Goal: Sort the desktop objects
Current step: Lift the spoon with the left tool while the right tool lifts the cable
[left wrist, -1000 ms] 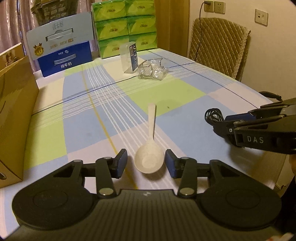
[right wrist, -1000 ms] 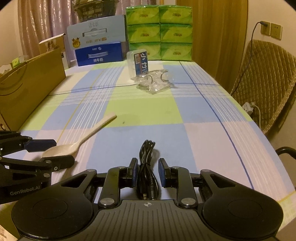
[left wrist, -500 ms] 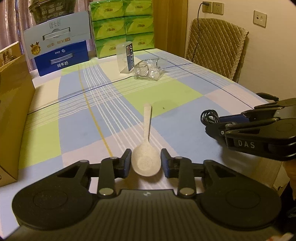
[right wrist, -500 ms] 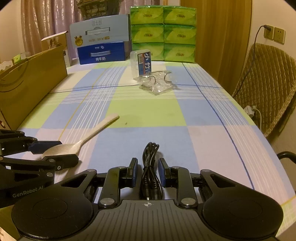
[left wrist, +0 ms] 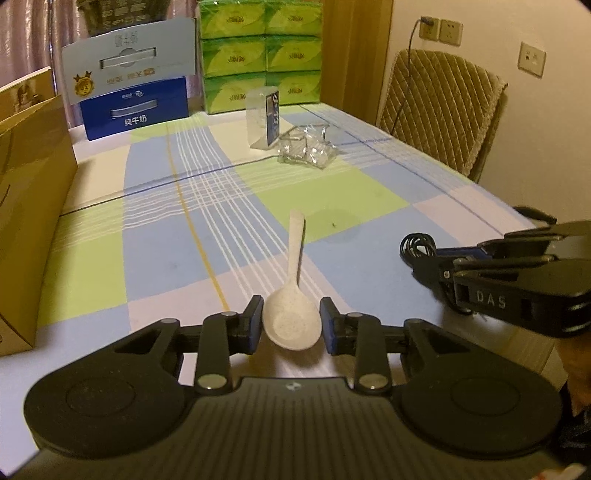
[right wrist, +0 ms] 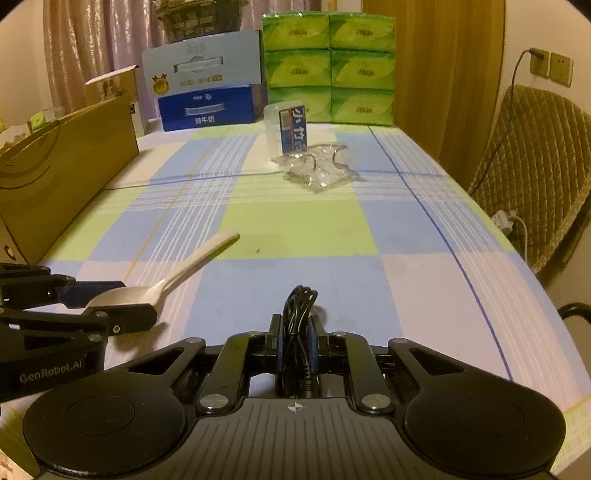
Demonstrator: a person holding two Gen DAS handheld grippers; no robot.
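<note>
My right gripper [right wrist: 295,338] is clamped on the black cable [right wrist: 297,325], low over the checked cloth [right wrist: 369,266]. At left, my left gripper [right wrist: 110,301] brackets the spoon [right wrist: 166,280] bowl.

- Stacked green tissue packs [right wrist: 328,62], far table end
- Blue-and-white milk carton box [right wrist: 207,81]
- Brown cardboard box [left wrist: 26,206], left edge
- Quilted chair [left wrist: 439,110]
- Wall sockets [left wrist: 441,31]

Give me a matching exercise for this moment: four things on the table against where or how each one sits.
Things:
1. spoon
2. black cable
3. clear plastic holder
4. green tissue packs

States:
A. stacked at the table's far end
B. bowl between the left gripper's open fingers
C. clamped in the right gripper
D. mid-table, beside a small upright box

Pairs: 1-B, 2-C, 3-D, 4-A
</note>
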